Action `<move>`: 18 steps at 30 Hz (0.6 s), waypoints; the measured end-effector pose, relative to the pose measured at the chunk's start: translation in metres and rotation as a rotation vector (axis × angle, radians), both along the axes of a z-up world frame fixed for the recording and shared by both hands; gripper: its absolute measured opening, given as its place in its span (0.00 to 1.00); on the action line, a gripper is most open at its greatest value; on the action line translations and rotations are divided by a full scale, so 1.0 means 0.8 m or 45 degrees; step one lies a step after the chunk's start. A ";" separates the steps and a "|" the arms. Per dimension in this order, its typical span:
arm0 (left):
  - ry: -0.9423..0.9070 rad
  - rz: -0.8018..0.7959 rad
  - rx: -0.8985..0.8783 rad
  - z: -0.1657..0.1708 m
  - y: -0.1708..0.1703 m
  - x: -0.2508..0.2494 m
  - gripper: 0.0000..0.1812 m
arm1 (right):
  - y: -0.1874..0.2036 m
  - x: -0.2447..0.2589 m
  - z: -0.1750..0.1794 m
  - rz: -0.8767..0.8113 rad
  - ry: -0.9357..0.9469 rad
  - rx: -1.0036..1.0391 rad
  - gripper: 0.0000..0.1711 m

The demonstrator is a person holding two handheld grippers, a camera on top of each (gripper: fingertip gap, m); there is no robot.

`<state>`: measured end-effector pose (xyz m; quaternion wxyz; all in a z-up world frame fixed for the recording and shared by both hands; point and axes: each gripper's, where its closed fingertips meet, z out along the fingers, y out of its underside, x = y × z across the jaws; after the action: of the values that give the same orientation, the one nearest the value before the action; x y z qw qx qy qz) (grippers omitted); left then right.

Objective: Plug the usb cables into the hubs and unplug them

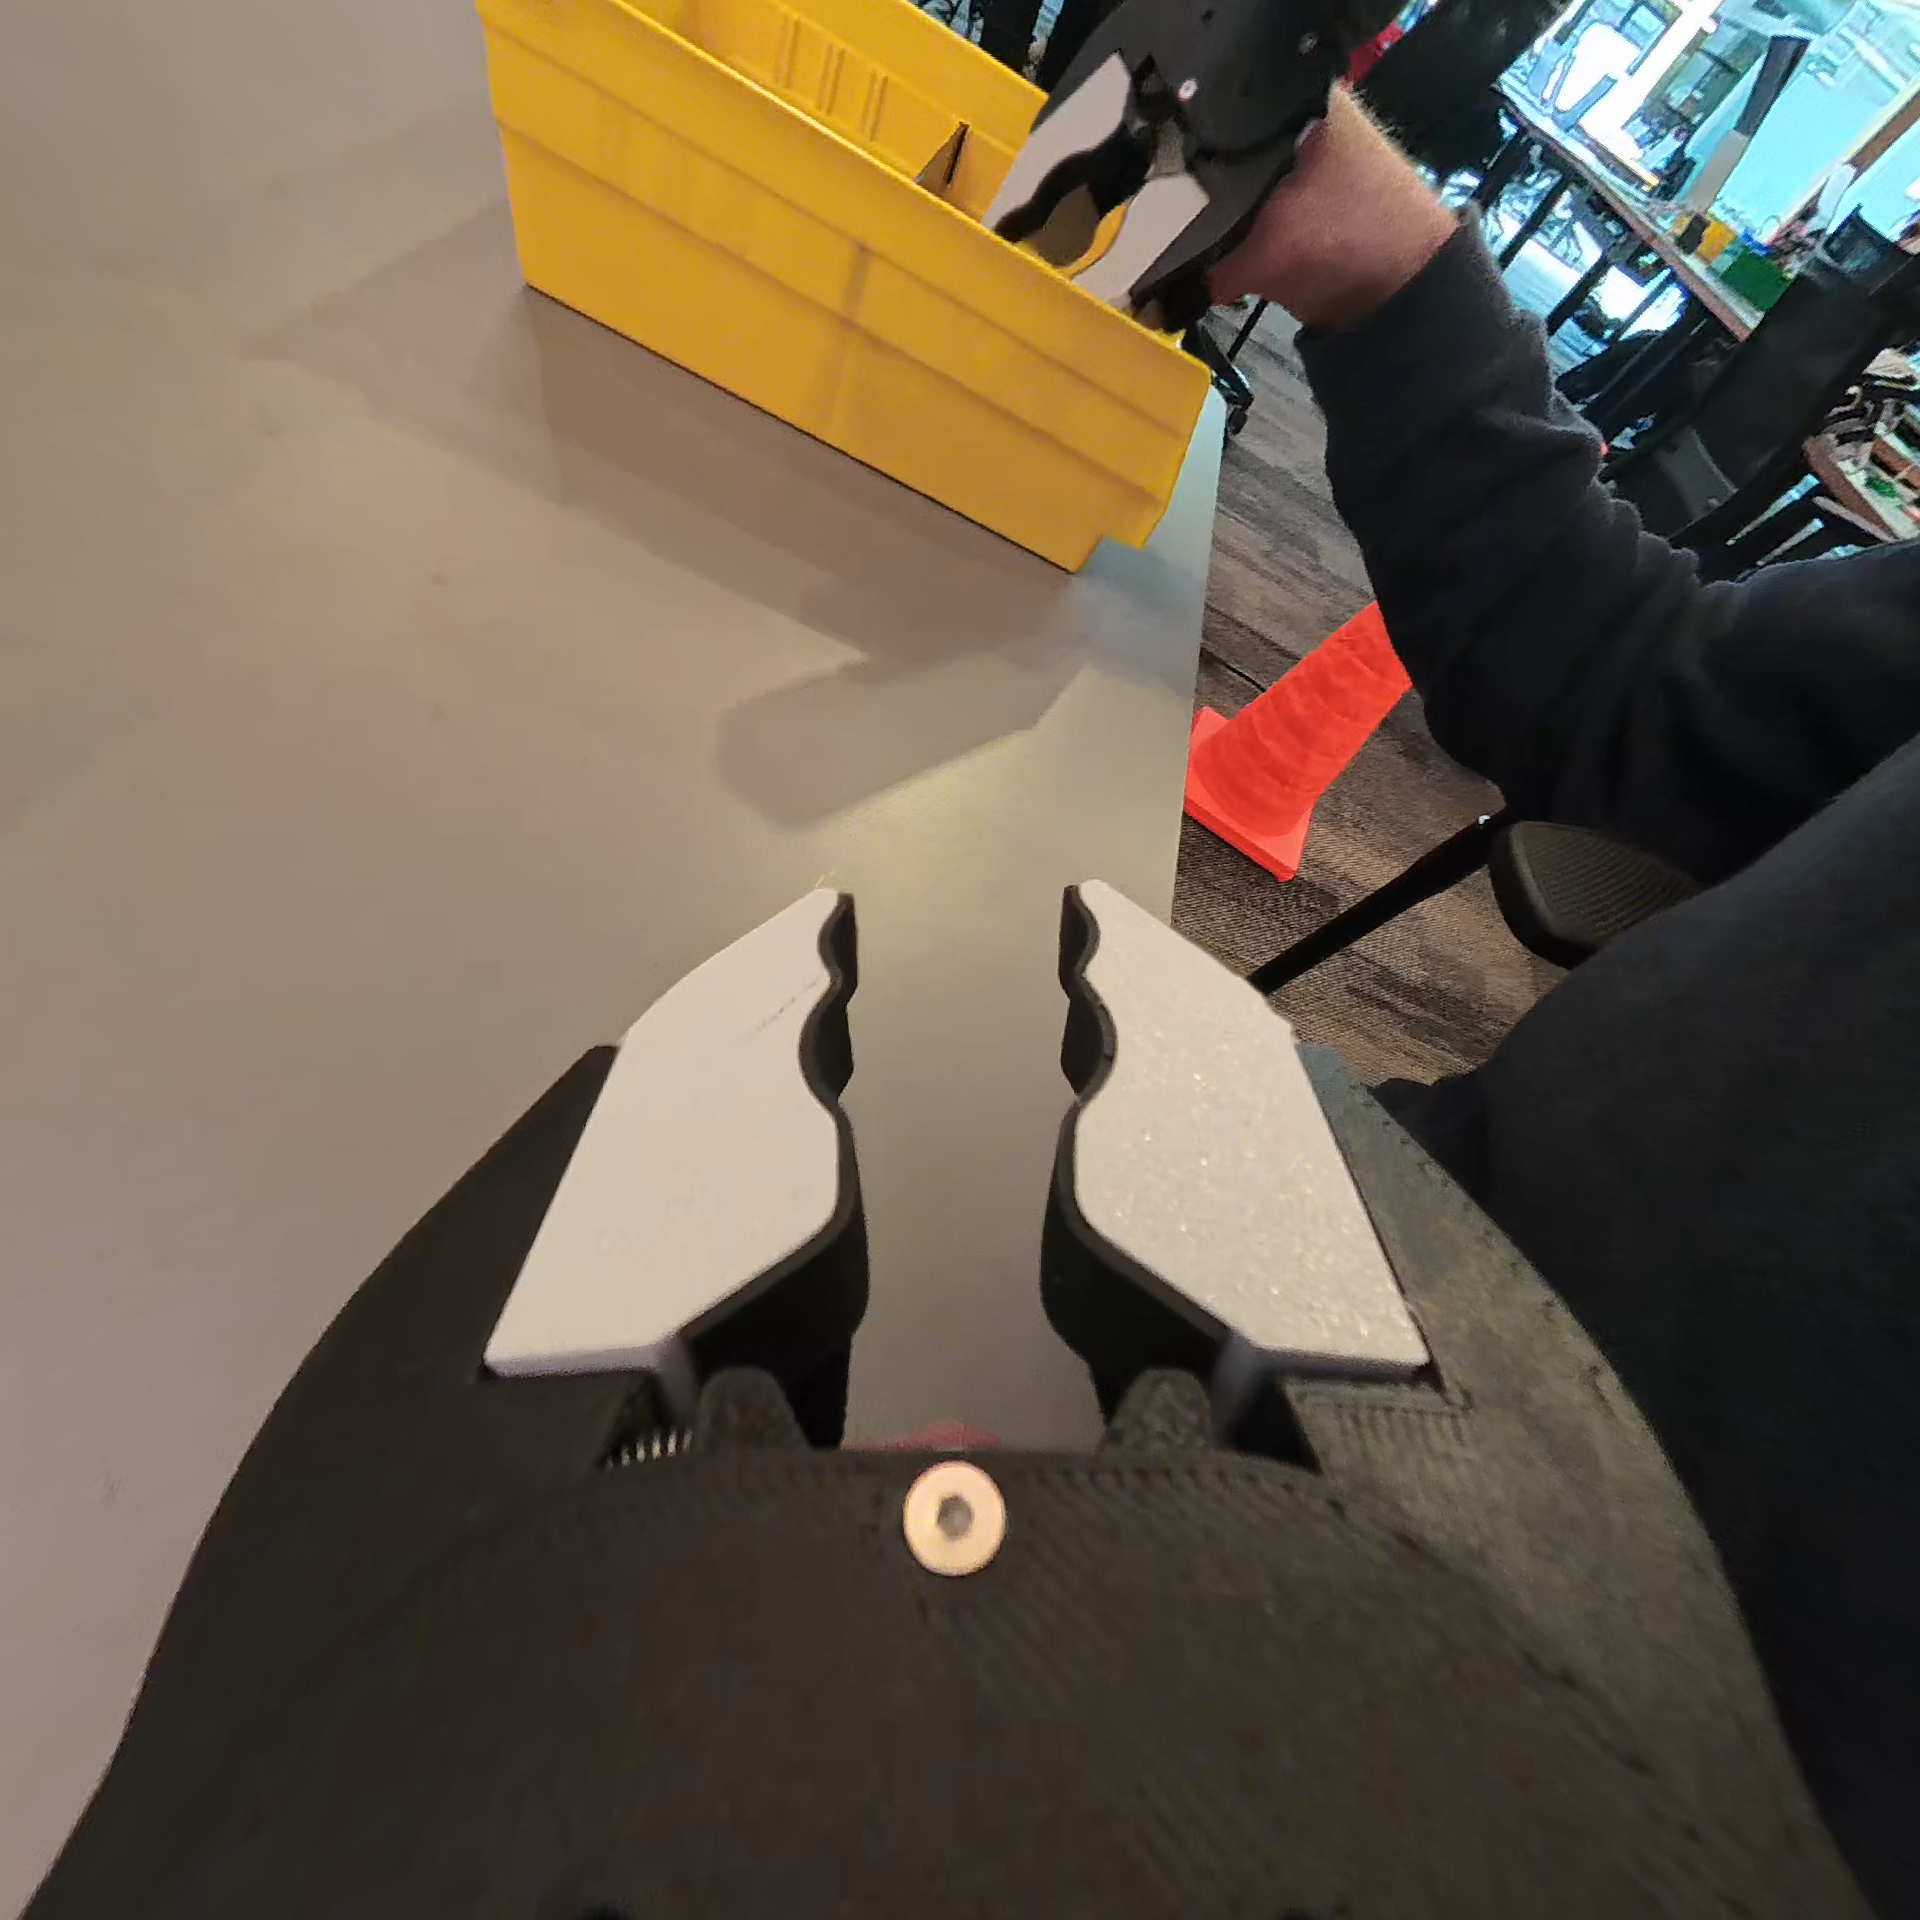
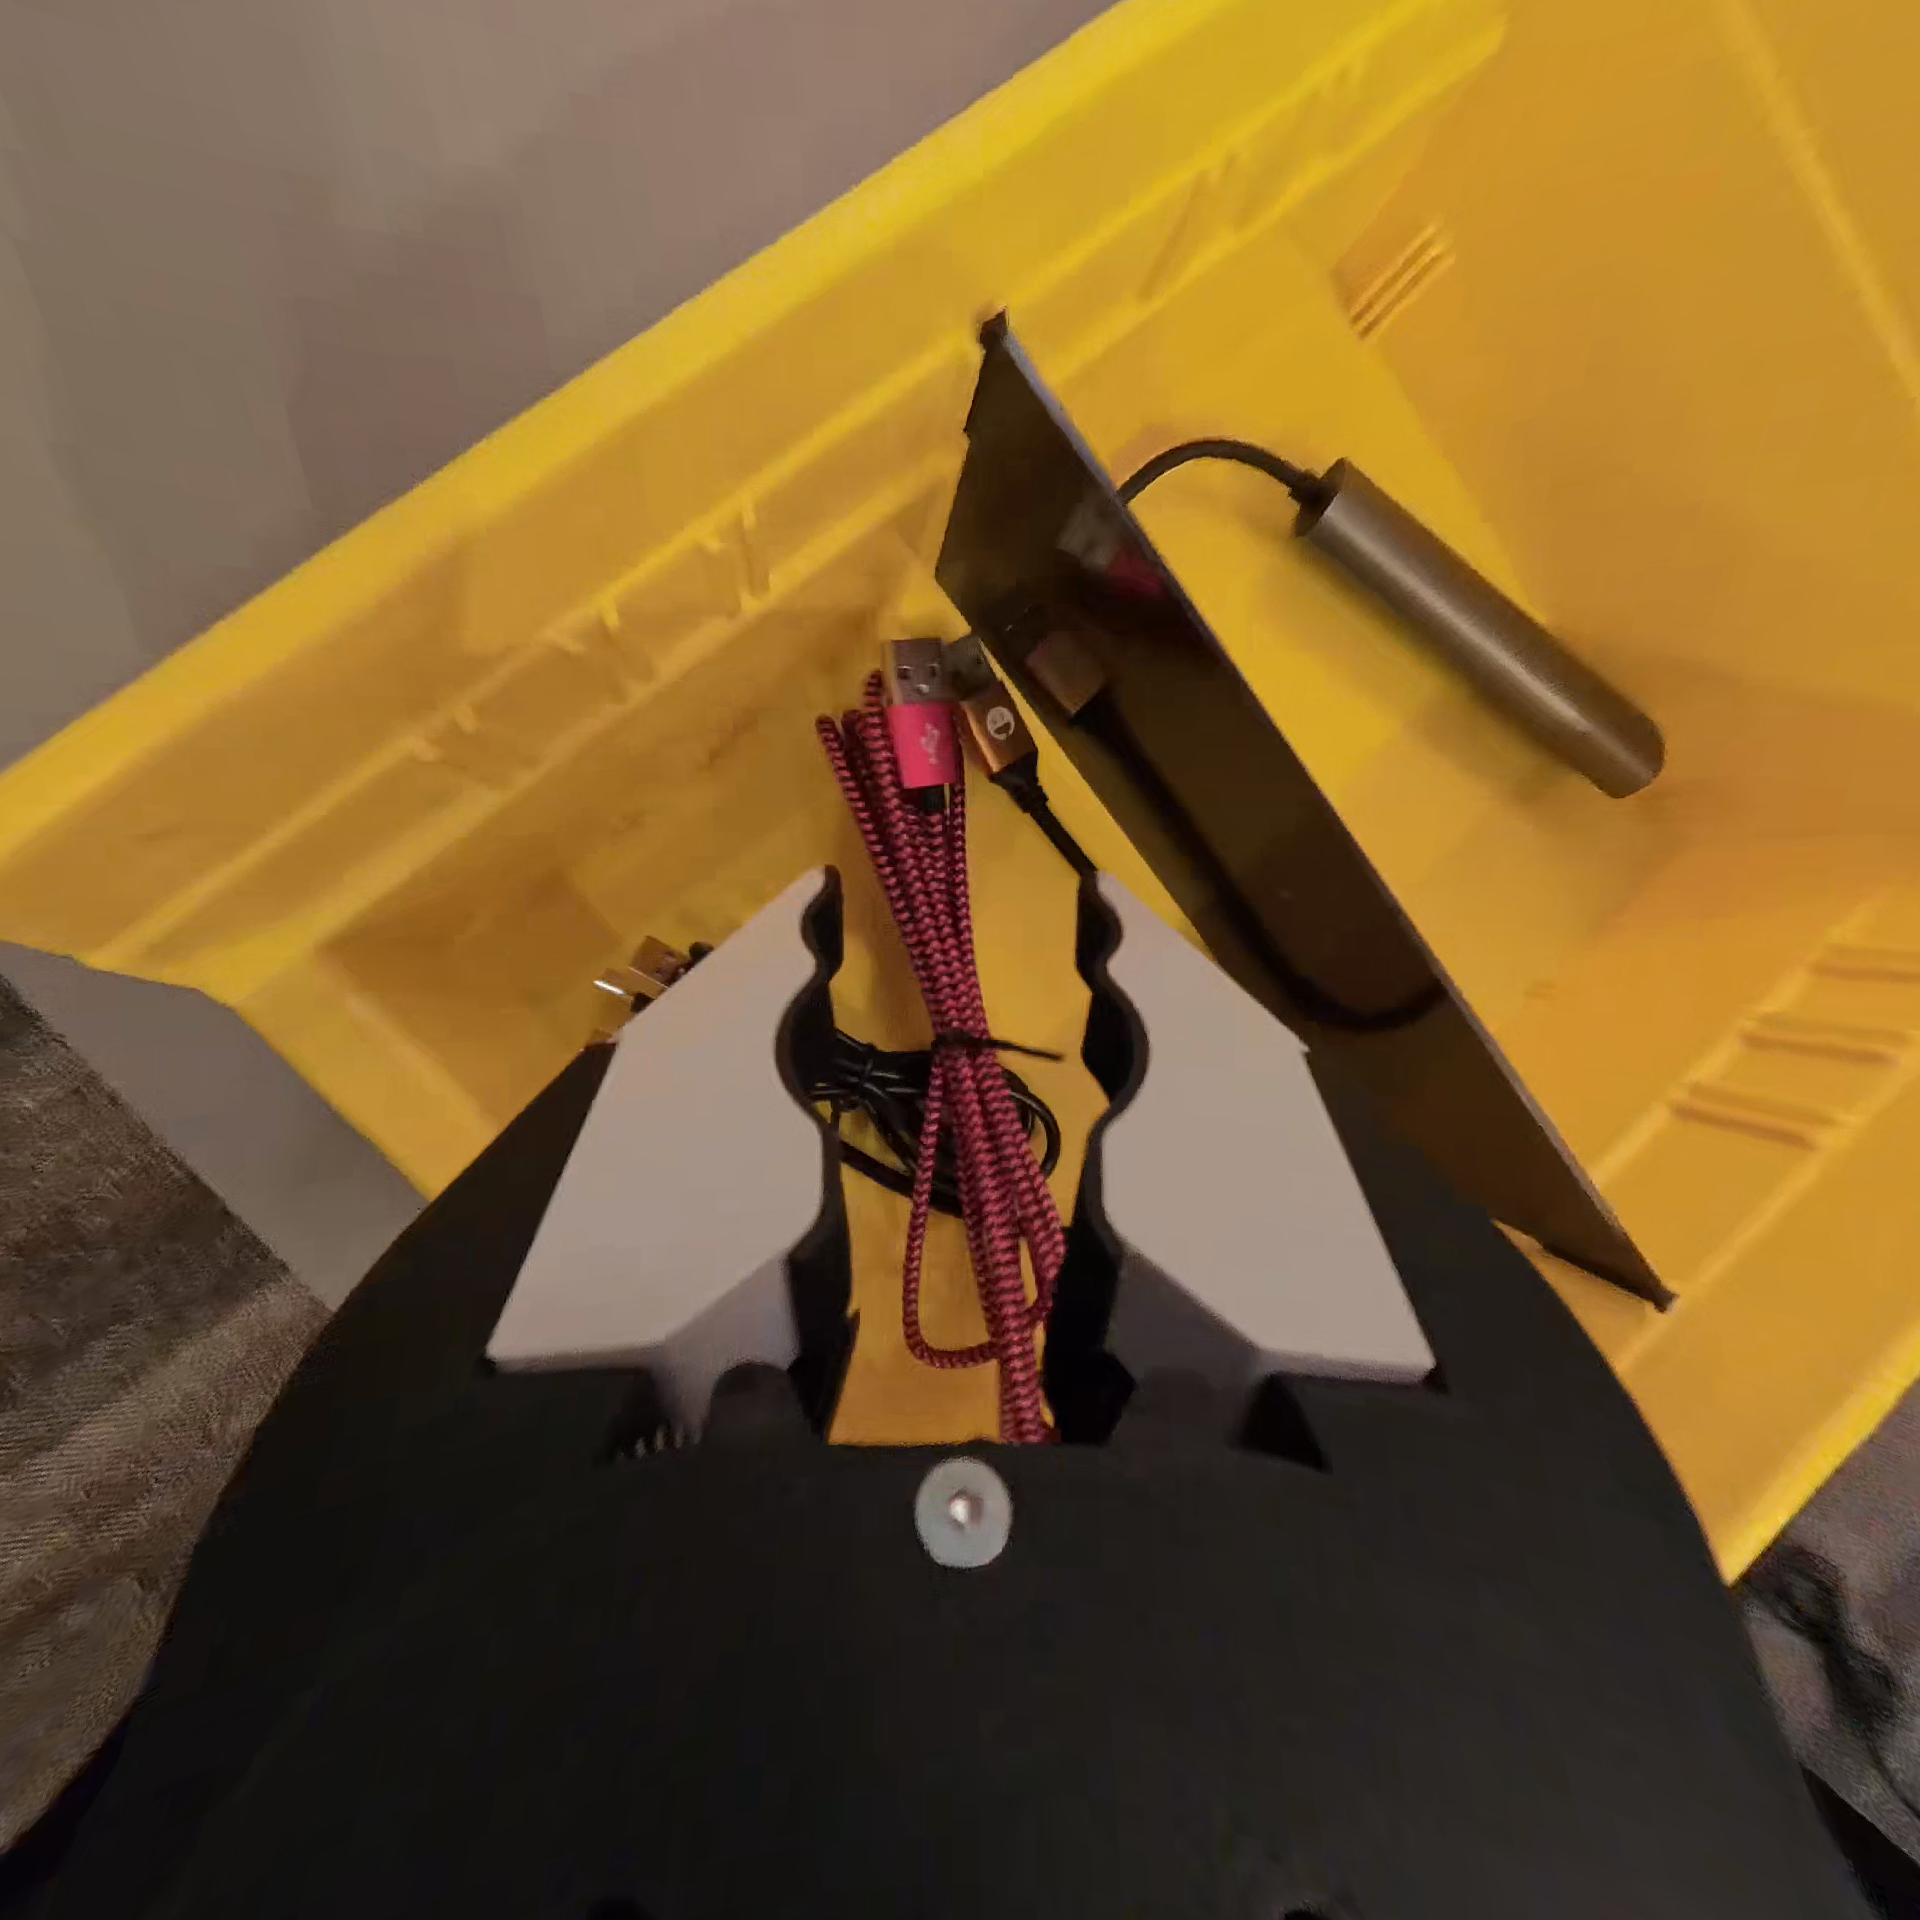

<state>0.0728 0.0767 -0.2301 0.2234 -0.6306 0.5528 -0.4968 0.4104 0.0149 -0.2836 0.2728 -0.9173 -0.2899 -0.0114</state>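
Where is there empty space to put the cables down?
The grey table is bare between the yellow bin and the left claw. Inside the bin, the part beside the black divider is crowded with the red cable; the part holding the grey hub has more room.

The desk [image 1: 364, 727] lies bare across the left and middle of the frame. At the upper middle the yellow bin [image 1: 831, 312] blocks the way; inside it a black divider [image 2: 1247, 831] slants across, crowding the bundled red cable [image 2: 966, 1039].
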 end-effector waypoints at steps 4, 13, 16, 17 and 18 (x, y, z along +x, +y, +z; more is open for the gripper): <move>-0.019 0.054 0.018 0.008 0.010 -0.004 0.21 | 0.003 0.004 0.053 -0.056 0.099 0.189 0.28; 0.013 0.238 0.281 0.057 0.049 -0.054 0.22 | -0.008 -0.053 0.163 -0.046 0.221 0.542 0.19; 0.104 0.347 0.439 0.079 0.075 -0.098 0.20 | -0.004 -0.110 0.176 0.076 0.277 0.597 0.17; 0.143 0.402 0.500 0.090 0.088 -0.118 0.20 | -0.001 -0.130 0.179 0.114 0.298 0.609 0.17; 0.175 0.461 0.572 0.104 0.102 -0.142 0.19 | 0.002 -0.150 0.180 0.155 0.316 0.616 0.17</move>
<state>-0.0411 0.1585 -0.1469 0.4044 -0.6858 0.5414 -0.2702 0.2901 0.0164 -0.1397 0.5176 -0.8007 -0.2977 0.0486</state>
